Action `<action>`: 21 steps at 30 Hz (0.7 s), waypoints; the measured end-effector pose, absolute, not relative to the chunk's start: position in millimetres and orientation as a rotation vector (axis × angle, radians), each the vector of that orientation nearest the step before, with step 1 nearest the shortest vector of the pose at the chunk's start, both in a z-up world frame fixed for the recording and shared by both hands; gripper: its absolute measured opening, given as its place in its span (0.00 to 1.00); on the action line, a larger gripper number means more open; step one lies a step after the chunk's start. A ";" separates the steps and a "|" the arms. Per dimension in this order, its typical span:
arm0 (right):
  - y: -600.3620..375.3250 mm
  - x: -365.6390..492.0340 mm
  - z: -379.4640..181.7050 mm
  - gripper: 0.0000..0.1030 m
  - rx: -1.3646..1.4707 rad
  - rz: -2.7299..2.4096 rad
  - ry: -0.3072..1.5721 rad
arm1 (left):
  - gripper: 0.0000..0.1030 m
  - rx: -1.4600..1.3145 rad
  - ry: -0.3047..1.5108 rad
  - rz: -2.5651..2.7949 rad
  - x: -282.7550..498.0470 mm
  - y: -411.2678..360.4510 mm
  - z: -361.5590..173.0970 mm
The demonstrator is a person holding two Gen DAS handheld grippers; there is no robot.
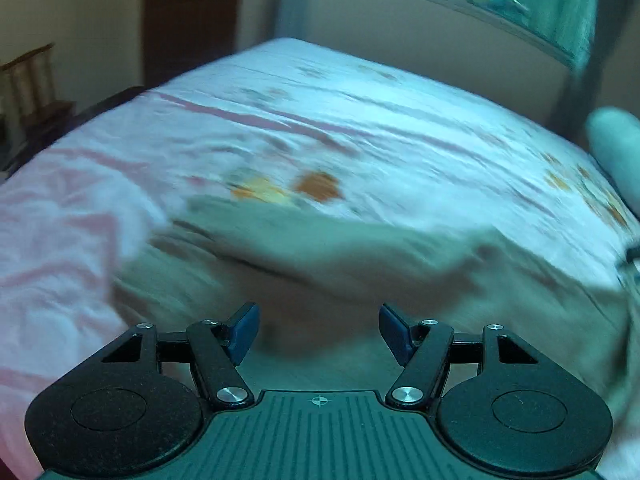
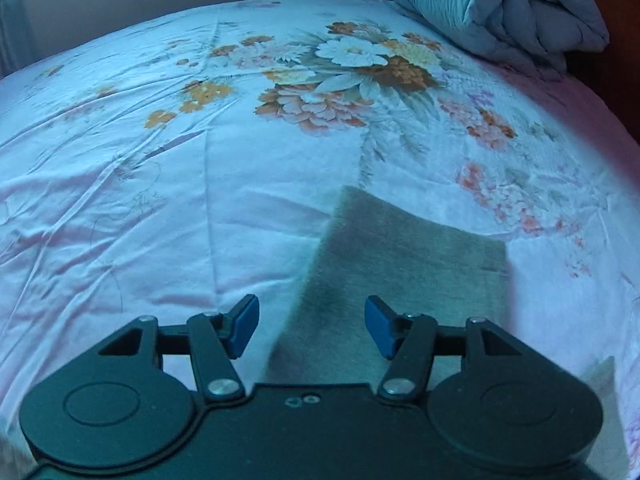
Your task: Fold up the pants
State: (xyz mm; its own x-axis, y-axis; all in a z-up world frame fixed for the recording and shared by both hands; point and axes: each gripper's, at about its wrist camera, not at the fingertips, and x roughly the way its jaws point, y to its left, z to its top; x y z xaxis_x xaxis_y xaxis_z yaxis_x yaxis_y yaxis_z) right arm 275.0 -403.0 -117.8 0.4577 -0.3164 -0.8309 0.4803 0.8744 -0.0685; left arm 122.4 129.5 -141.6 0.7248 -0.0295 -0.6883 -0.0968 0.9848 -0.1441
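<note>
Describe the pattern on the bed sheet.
Pale sheet with orange, pink and white flower print; right wrist view shows it best.

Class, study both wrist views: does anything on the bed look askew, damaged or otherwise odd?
Nothing stands out. The grey pants lie flat on the floral bedsheet, apart from a bundled quilt. The left view is motion-blurred.

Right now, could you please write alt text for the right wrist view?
An open claw hovers over grey pants lying flat on a floral bedsheet. A rolled grey duvet sits at the far right corner.
</note>
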 end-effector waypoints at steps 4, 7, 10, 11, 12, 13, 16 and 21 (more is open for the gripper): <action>-389.7 288.6 -133.8 0.48 0.129 -0.499 1.031 | 0.64 -0.184 0.767 0.093 145.8 159.2 -156.9; -389.3 287.3 -136.4 0.16 0.124 -0.498 1.023 | 0.59 -0.223 0.817 0.102 149.9 170.5 -178.9; -400.4 280.6 -133.9 0.00 0.168 -0.498 1.010 | 0.59 -0.206 0.769 0.095 144.6 160.5 -170.3; -403.2 276.9 -129.9 0.00 0.188 -0.490 0.995 | 0.59 -0.227 0.741 0.081 141.4 158.6 -164.1; -404.9 273.4 -125.8 0.00 0.202 -0.488 0.977 | 0.59 -0.240 0.728 0.067 136.8 155.0 -158.8; -407.2 268.3 -119.8 0.00 0.220 -0.485 0.949 | 0.59 -0.244 0.711 0.054 134.0 151.3 -152.7; -415.0 253.0 -104.5 0.00 0.276 -0.468 0.887 | 0.59 -0.216 0.668 -0.001 129.0 133.3 -138.2; -423.5 222.3 -79.2 0.00 0.296 -0.443 0.793 | 0.59 -0.225 0.704 -0.066 128.8 109.2 -139.8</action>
